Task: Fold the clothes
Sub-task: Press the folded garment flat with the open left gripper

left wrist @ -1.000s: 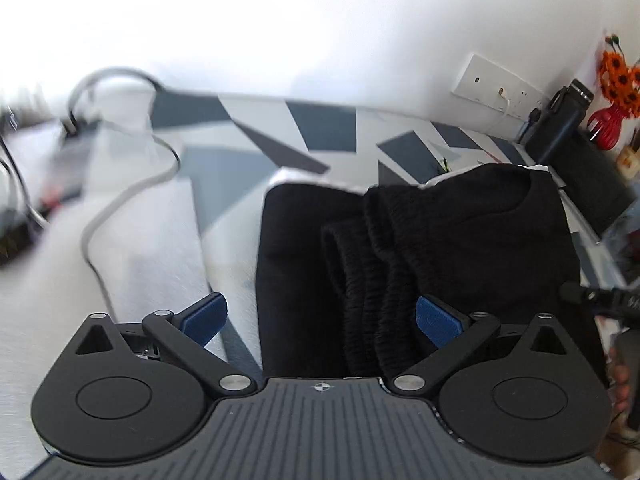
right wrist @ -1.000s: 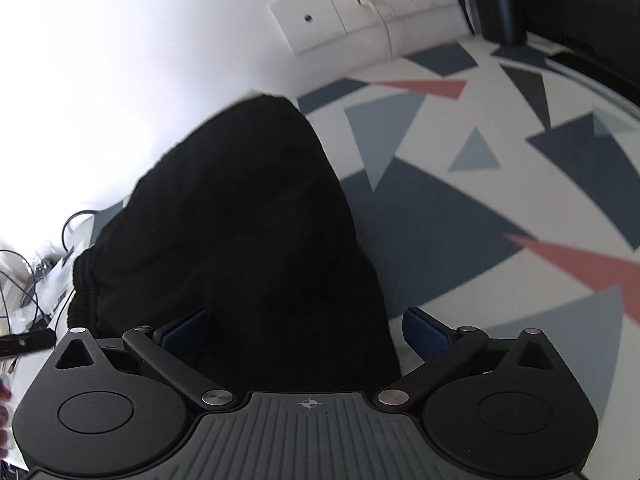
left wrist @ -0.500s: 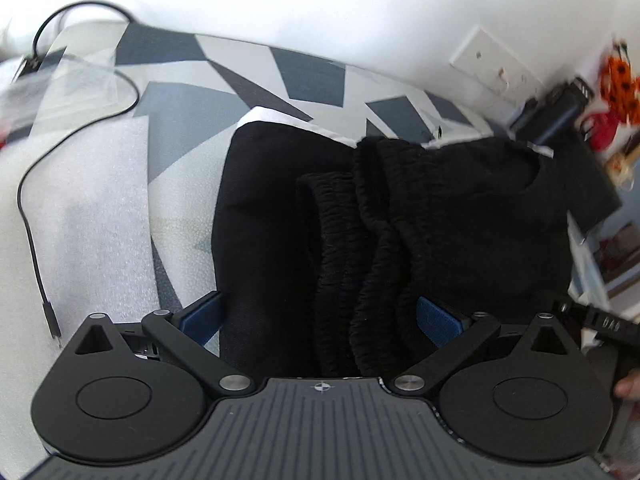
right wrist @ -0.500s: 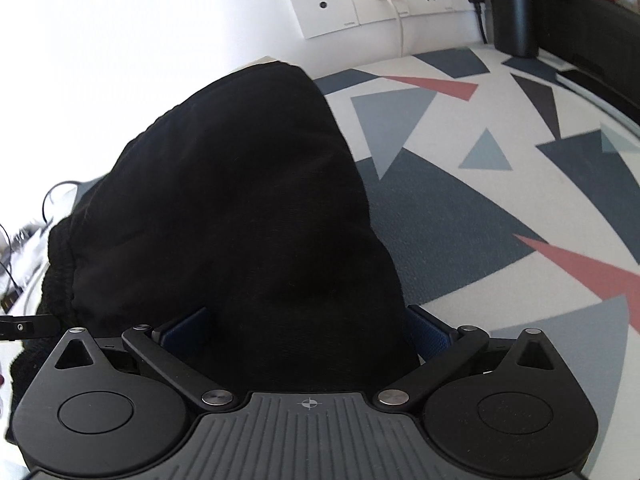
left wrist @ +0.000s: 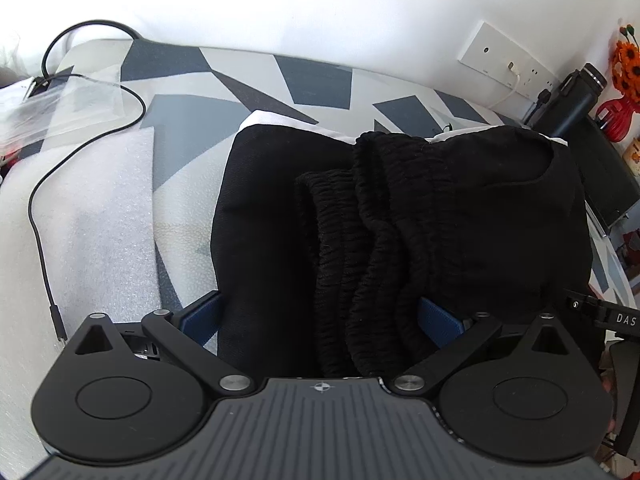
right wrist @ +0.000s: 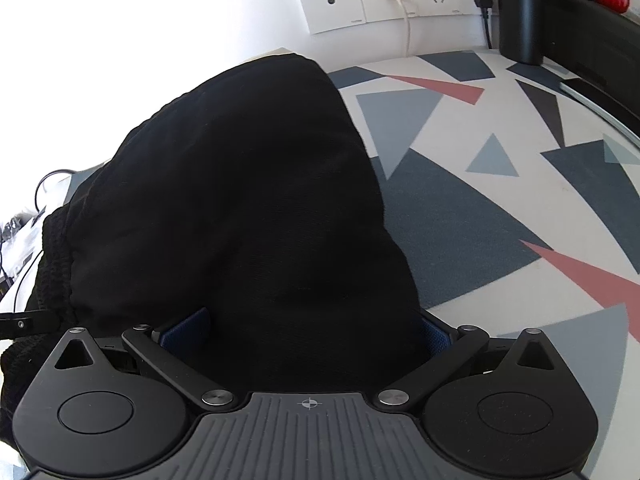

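Note:
A black garment [left wrist: 460, 208] lies folded in a thick bundle on the patterned tablecloth [left wrist: 312, 84]. Its ribbed elastic waistband [left wrist: 360, 220] is bunched in layers facing my left gripper [left wrist: 320, 316]. That gripper is open, its blue pads [left wrist: 200, 316] standing on either side of the bundle's near edge. In the right wrist view the same garment [right wrist: 248, 184] rises as a dark mound. My right gripper [right wrist: 310, 332] is open too, and the cloth fills the gap between its fingers. Whether either set of pads touches the fabric is hidden.
A black cable [left wrist: 40, 220] trails over a white foam sheet [left wrist: 100, 220] at the left, beside a clear plastic bag [left wrist: 60, 100]. Wall sockets [right wrist: 384, 0], a dark bottle [left wrist: 572, 92] and a red vase [left wrist: 616, 108] stand at the back right.
Both grippers have moved forward onto the garment, so the cloth now sits deeper between their open fingers. The bundle itself has kept its shape.

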Demonstrator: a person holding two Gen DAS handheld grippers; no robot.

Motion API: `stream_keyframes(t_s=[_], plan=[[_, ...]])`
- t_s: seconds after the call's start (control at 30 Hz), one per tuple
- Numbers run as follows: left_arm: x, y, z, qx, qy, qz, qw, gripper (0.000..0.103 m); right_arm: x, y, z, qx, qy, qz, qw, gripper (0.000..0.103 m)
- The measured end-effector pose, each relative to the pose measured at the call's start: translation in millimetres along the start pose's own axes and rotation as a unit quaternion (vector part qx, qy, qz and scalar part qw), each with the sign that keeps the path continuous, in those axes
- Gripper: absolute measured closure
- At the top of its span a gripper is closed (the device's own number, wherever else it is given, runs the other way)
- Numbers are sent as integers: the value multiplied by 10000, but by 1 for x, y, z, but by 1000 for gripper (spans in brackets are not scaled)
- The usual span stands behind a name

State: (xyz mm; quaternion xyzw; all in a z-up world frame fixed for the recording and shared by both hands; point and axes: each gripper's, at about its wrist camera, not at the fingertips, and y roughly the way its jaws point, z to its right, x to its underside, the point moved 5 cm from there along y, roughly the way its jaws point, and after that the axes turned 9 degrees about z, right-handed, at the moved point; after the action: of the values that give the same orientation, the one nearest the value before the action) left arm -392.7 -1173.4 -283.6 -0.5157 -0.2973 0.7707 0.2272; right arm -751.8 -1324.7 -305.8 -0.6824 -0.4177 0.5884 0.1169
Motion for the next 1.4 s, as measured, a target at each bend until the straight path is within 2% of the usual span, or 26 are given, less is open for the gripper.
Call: stream_keyframes(t_s=[0.17,0.27,0.33,0.4,0.63,0.8,1.0,1.07,1.23,1.4], plan=[[-7,0,2,113,-161,-260,9995,1,2,-1,0,-44,-21,80,10000,1],[-10,-7,13,549,-191,-238,9980,2,2,-1,-2,-22,-55,79,10000,1],[-6,-4,20,412,86,-311,9986,2,2,-1,-2,-17,-82,80,9999,1],[-2,5,20,179,121,-371,9991,0,2,-1,-2,-24,-101,68,9999,1],[0,5,23,23,178,-328,9993,0,2,0,-4,-14,-156,21,9999,1],[3,3,27,-177,-33,-430,9989,0,-4,3,-3,-121,-307,-158,9993,1],[19,-4,46,-662,-483,-454,9956,0,-20,14,6,-471,-456,-455,9968,1],[24,-7,51,-787,-481,-414,9949,0,-22,16,6,-530,-448,-498,9963,1],[27,-8,49,-769,-399,-351,9956,0,-20,19,-1,-415,-652,-555,9955,1],[31,-12,57,-925,-250,-289,9950,0,-19,20,-4,-319,-691,-526,9957,1]])
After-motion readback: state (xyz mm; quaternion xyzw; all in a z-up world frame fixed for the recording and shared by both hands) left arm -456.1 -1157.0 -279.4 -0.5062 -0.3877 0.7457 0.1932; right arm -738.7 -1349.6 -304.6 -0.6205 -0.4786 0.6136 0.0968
